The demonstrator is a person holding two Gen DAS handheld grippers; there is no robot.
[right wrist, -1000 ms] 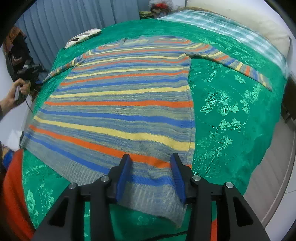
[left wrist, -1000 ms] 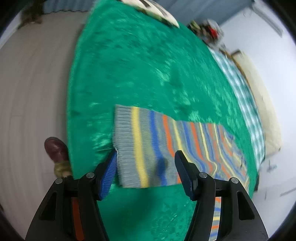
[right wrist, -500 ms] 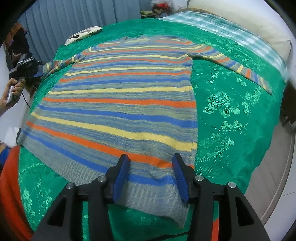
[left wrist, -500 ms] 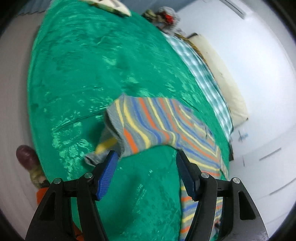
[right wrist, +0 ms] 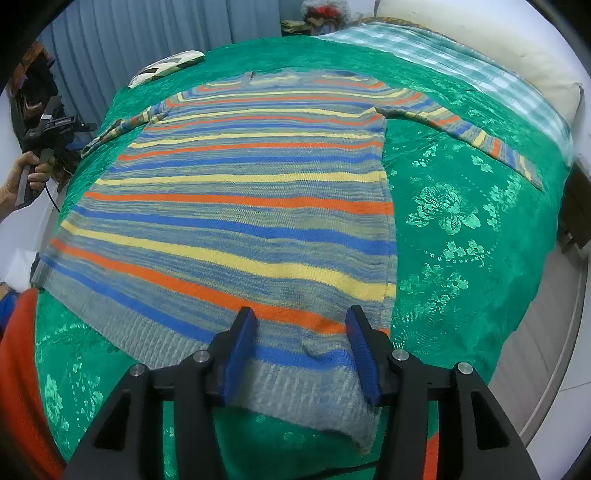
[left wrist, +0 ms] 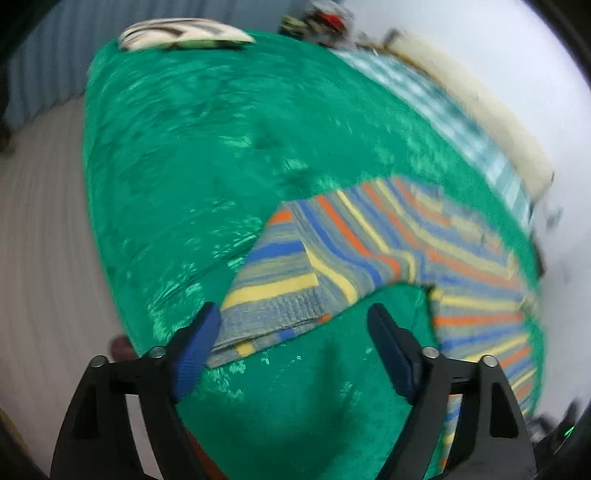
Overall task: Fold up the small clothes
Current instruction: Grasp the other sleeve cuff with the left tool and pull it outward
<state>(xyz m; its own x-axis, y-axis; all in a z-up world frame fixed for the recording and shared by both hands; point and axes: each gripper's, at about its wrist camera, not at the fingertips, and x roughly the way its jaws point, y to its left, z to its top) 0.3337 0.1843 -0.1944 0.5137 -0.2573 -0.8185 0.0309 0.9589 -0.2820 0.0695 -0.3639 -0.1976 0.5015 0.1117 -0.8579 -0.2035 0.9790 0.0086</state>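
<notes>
A striped knit sweater (right wrist: 240,184) in grey, blue, orange and yellow lies flat on the green bedspread (right wrist: 461,240). My right gripper (right wrist: 301,314) hovers over its hem, jaws opening; a small pucker of the hem lies between the fingers and the pads do not press it. In the left wrist view one sleeve (left wrist: 295,266) lies folded back on itself, its cuff nearest me. My left gripper (left wrist: 293,317) is just in front of that cuff, jaws opening wide and nothing gripped. The other sleeve (right wrist: 480,136) stretches out to the right.
A cream pillow (right wrist: 498,44) and a checked sheet (right wrist: 461,66) lie at the bed's far side. A folded patterned cloth (left wrist: 184,35) sits at the far corner. A hand (right wrist: 26,177) holds the left gripper beside the bed's left edge. Floor (left wrist: 37,221) borders the bed.
The left gripper turned the sleeve's cuff end back over itself, let it drop and spread its jaws while rolling. The right gripper stayed put and widened slightly.
</notes>
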